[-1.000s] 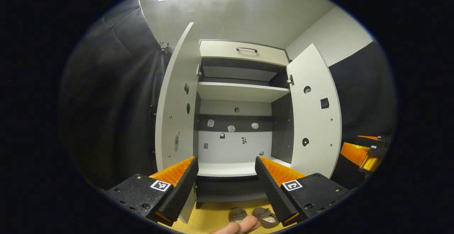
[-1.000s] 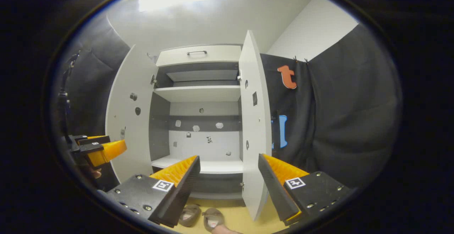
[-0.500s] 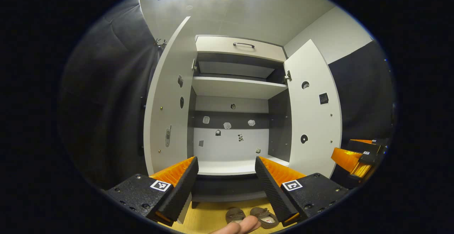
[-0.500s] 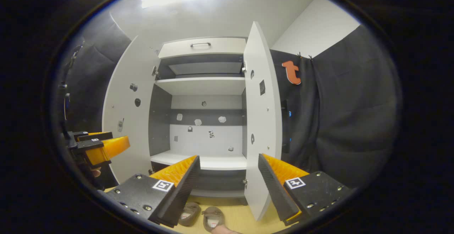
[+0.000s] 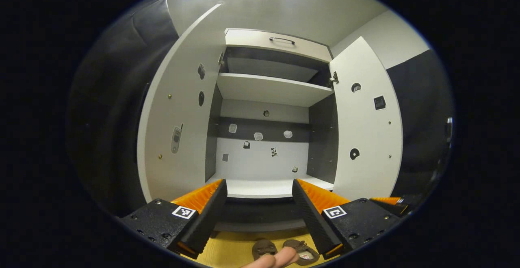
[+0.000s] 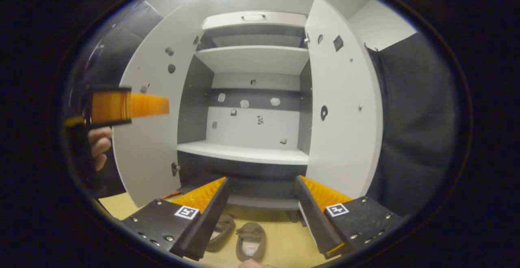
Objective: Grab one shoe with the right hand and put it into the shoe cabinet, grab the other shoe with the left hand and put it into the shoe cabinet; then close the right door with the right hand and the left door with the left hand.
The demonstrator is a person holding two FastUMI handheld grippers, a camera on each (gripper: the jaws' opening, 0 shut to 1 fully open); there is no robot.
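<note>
- Reaching down for the right-hand shoe [image 6: 251, 241] is the step in hand, I judge; the right gripper [image 6: 260, 203] hangs above it, jaws wide, holding nothing
- Both shoes sit side by side on the yellow floor [image 6: 284, 243], just before the shoe cabinet [image 6: 243, 152]; the left-hand shoe [image 6: 221, 231] lies partly behind a finger
- Lower straight, straddle one shoe's sides, and close only once both fingers flank it
- The left gripper [image 5: 258, 211] waits, wide and empty, facing the open shelves
- Both doors stand open, the right door [image 6: 345, 109] near the approach, so keep clear of its edge
- Stickers on the back panel and doors are too small to read; no brand is legible
</note>
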